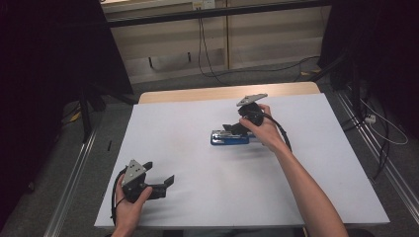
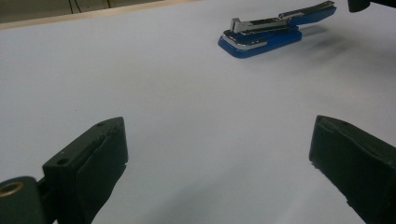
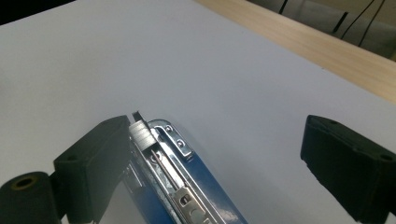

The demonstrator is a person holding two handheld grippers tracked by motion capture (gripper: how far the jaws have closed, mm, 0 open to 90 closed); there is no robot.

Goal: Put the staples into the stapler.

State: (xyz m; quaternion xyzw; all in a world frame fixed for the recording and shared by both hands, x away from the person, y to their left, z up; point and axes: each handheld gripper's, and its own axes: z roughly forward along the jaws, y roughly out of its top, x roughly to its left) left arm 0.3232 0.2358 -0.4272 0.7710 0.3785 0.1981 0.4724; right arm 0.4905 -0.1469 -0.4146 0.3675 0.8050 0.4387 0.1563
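Stapler [image 3: 187, 186] — glossy plastic, apparently chromed metal

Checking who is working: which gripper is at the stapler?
The right gripper, jaws open astride the blue stapler; the left gripper hovers apart, near the table's front.

A blue plastic stapler with a silver metal magazine [image 1: 230, 137] lies mid-frame on the plain white worktop [image 1: 197, 128], its far edge pale wood, and each black claw carries a grey plate.

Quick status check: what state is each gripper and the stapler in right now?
Left gripper: open, holding nothing, near the table's front left.
Right gripper: open, one jaw against the stapler.
Blue stapler: lying flat on the table, top arm raised, magazine exposed.
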